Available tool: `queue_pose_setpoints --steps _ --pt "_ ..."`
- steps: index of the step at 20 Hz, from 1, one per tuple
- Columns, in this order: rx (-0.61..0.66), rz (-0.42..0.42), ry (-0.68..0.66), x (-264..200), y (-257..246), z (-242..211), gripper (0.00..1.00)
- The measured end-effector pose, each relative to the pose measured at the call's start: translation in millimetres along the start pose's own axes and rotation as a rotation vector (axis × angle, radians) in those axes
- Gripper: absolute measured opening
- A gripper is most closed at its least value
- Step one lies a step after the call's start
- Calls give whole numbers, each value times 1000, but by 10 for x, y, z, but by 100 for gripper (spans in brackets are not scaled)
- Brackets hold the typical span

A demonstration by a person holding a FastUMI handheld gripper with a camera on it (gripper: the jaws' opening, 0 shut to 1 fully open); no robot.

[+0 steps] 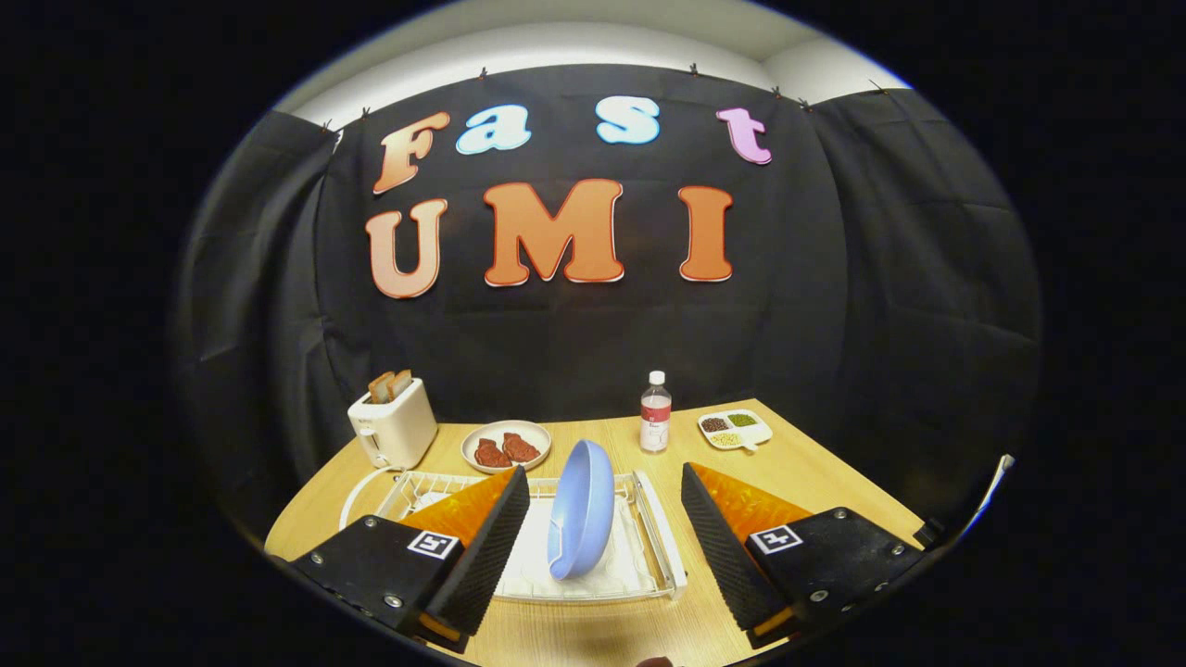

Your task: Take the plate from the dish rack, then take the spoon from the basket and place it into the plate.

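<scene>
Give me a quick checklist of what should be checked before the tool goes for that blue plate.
1. Tool open wide enough for the plate: ok, fingers stand well apart.
2. Blue plate upright on edge in the dish rack: ok.
3. Plate lined up between the fingers: ok, slightly nearer the left one.
4. Fingers touching the plate: not ok, gaps on both sides.
5. Free table space to set the plate: ok, bare wood right of the rack.
6. Spoon and basket located: cannot tell.

- I see the light blue plate [582, 508] standing on edge in the white wire dish rack [662, 542].
- It sits between the spread fingers of my hand-held gripper [602, 519], touching neither.
</scene>
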State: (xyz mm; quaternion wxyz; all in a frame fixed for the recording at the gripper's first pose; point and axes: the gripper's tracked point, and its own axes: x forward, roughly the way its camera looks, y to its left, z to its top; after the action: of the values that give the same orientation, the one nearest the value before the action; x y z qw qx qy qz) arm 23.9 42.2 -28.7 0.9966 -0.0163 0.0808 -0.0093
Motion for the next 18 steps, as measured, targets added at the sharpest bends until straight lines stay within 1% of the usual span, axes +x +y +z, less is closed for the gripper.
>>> queue_pose_setpoints --steps 4,7,11,14,16,18 --pt "-80 -16 76 328 19 -171 98" --pt "-81 -9 142 601 81 -293 99" --pt "-88 -41 217 886 15 -450 99" --pt "-100 -32 284 1056 48 -636 99" --pt "-105 -44 329 1142 46 -738 99" --pt "-78 -35 375 1167 98 -838 97"
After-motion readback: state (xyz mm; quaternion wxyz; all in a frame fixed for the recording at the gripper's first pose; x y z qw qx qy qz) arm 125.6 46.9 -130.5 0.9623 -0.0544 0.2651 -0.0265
